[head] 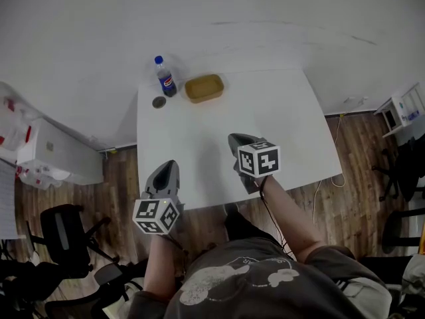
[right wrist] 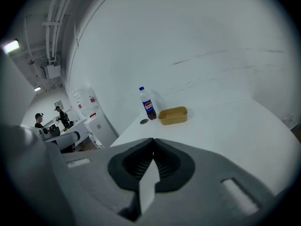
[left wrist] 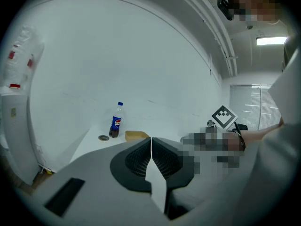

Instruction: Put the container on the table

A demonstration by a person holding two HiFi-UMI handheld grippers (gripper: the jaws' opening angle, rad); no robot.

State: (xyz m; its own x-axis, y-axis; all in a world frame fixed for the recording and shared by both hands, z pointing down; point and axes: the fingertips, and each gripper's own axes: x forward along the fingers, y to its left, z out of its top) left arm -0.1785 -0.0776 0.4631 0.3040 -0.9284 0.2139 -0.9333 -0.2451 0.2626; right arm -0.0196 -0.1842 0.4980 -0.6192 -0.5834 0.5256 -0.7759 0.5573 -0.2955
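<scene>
A shallow tan container (head: 204,88) rests on the white table (head: 292,131) near its far edge; it also shows as the tan container (left wrist: 137,135) and the tan container (right wrist: 173,115) in the gripper views. My left gripper (head: 165,171) hovers at the table's near left edge, jaws shut with nothing between them. My right gripper (head: 238,140) is over the table's middle, shut and empty too. Both are well short of the container. Seen along their jaws, the left gripper (left wrist: 151,141) and the right gripper (right wrist: 153,142) have their tips pressed together.
A cola bottle (head: 165,77) with a blue cap stands left of the container, and a small round lid (head: 159,102) lies beside it. A white cabinet (head: 60,153) and black office chairs (head: 63,234) stand left of the table. People stand far off (right wrist: 60,118).
</scene>
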